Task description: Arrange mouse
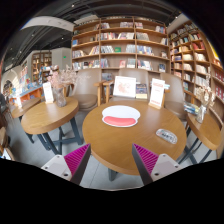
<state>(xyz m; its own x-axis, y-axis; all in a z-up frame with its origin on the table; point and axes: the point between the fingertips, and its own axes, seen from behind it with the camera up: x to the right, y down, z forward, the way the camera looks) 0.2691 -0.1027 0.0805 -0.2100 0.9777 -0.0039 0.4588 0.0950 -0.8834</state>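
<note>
A round wooden table [105,140] stands just ahead of my fingers. On its middle lies a flat red pad with a white oval top [120,116]. A small grey oval thing, probably the mouse [166,135], lies on the table to the right of the pad, apart from it. My gripper [111,153] is open and empty, held above the table's near edge. Its magenta pads [76,160] show at either side, with nothing between them.
Two white upright signs [125,86] [157,93] stand at the table's far side. A second round table [48,115] with a sign is to the left, a third [208,128] to the right. Bookshelves [120,45] line the back wall. Chairs stand around the tables.
</note>
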